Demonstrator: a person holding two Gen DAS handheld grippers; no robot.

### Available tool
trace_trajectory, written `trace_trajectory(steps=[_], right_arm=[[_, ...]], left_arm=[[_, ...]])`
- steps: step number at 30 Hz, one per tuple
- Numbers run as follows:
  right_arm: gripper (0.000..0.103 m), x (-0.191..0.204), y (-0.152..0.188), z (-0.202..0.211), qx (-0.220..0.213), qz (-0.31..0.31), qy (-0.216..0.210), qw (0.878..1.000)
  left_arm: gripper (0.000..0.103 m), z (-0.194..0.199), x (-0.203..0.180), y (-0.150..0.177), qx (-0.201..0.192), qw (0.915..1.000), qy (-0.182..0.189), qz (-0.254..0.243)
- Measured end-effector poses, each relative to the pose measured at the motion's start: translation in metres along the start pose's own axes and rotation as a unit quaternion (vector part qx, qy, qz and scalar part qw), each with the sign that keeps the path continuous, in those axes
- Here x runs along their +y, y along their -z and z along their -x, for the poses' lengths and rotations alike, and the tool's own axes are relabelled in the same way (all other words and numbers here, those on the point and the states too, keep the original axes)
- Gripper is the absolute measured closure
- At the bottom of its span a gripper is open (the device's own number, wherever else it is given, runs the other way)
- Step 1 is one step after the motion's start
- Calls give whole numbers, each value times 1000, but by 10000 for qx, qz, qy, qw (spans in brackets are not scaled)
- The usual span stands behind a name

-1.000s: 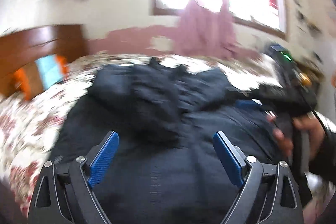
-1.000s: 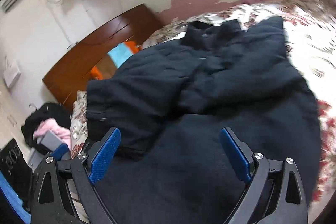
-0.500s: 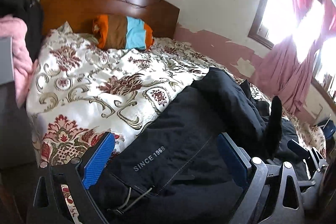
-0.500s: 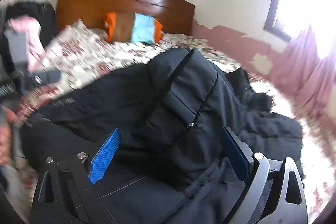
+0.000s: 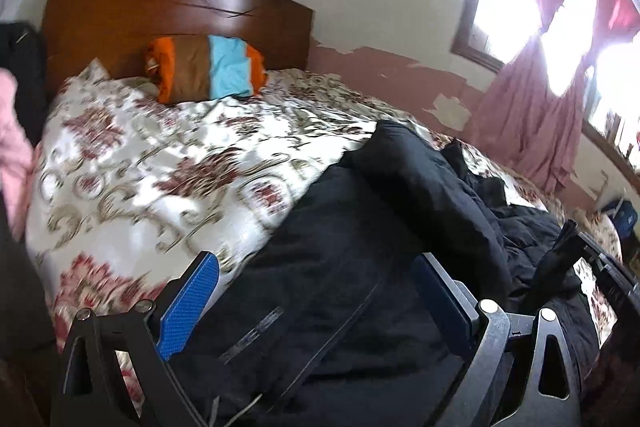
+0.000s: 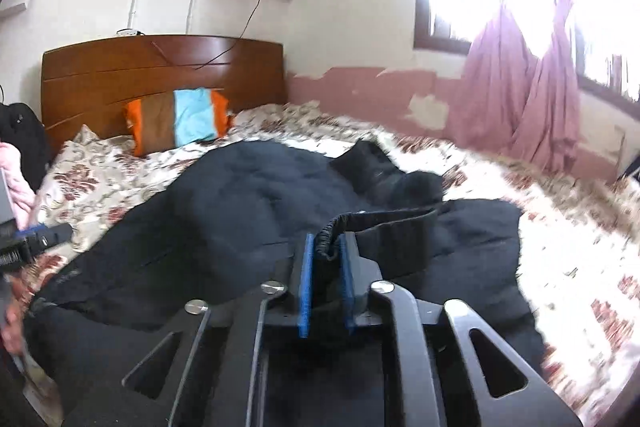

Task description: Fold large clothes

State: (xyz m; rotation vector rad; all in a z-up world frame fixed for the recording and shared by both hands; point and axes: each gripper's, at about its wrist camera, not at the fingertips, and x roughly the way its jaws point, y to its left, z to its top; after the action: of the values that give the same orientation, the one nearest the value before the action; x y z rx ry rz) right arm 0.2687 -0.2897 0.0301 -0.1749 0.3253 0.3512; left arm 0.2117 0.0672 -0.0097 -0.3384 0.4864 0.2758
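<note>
Step in hand: While the right gripper [image 6: 326, 281] has its fingers [image 6: 305, 287] clenched on the elastic hem of the black jacket [image 6: 248, 211], the fold proper is judged only just begun; a grip is taken on one side alone.
Jacket position: spread over the near half of the bed [image 5: 160, 155], on the flowered quilt [image 6: 560, 227]; one sleeve lies doubled across the body, collar toward the far side.
Right gripper: the ribbed hem [image 6: 380, 223] is bunched between the blue pads, and the band runs away to the right of the fingers. It appears slightly raised off the cloth beneath, though this cannot be confirmed.
Left gripper [image 5: 316, 307]: fingers [image 5: 188, 307] released and wide apart, hanging over the jacket's lower edge near the printed lettering. The cloth sits between them; whether they touch it cannot be told.
Surroundings: striped pillow [image 5: 206, 69] against the wooden headboard [image 5: 120, 11], well apart from the jacket; pink curtain [image 6: 520, 99] at the window.
Next move, judged: the left gripper needs to close on the matching hem corner, so both ends rise together and carry toward the collar.
Requirement: level lift with even tension; the padded cloth looks heavy and may sag in the middle.
Risk noted: the doubled sleeve may slide out of place as the hem is carried over.
Visibility: both views are blurred at the edges; the hem's far end is unclear.
</note>
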Motion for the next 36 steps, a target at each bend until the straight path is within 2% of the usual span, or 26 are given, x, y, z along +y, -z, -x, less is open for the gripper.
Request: trace_trajectory(steps=[4, 8, 13, 14, 16, 17, 18, 19, 22, 24, 26, 28, 30, 32, 36], right_arm=[[95, -39, -10, 0, -222, 228, 521, 9981], [95, -57, -19, -6, -370, 464, 998, 9932], [91, -66, -7, -39, 219, 634, 1389, 9880], [86, -71, -4, -43, 370, 578, 1482, 9866], [68, -79, -5, -40, 434, 424, 1502, 9868], [49, -83, -7, -36, 408, 335, 1475, 9877], [38, -87, -10, -27, 320, 240, 1491, 9880], [38, -89, -11, -19, 219, 207, 1520, 9879], [38, -92, -20, -4, -49, 184, 1434, 9895], [38, -86, -22, -6, -12, 118, 1087, 9940], [39, -79, -21, -26, 391, 201, 582, 9973], [48, -67, -15, -54, 859, 370, 146, 9955], [63, -58, -8, -76, 1103, 594, 45, 9921], [71, -56, -3, -101, 1408, 597, -86, 9882], [73, -63, 11, -138, 2026, 386, -250, 9782]], left_arm=[[5, -21, -28, -25, 9, 9994, 260, -232], [5, -50, -65, -46, 52, 9977, 527, -423], [5, -88, -110, -58, 239, 9937, 653, -876], [5, -94, -117, -59, 279, 9928, 640, -978], [5, -107, -131, -57, 394, 9897, 646, -1219], [5, -112, -136, -56, 444, 9878, 645, -1346], [5, -115, -139, -56, 460, 9867, 638, -1421], [5, -117, -143, -54, 469, 9850, 654, -1527], [5, -120, -148, -51, 420, 9801, 872, -1735], [5, -124, -149, -52, 431, 9787, 979, -1752], [5, -131, -152, -52, 507, 9774, 1061, -1755], [5, -140, -155, -52, 605, 9764, 1010, -1812], [5, -148, -159, -50, 676, 9750, 909, -1911], [5, -158, -161, -46, 736, 9732, 719, -2057], [4, -169, -164, -37, 809, 9683, 447, -2322]])
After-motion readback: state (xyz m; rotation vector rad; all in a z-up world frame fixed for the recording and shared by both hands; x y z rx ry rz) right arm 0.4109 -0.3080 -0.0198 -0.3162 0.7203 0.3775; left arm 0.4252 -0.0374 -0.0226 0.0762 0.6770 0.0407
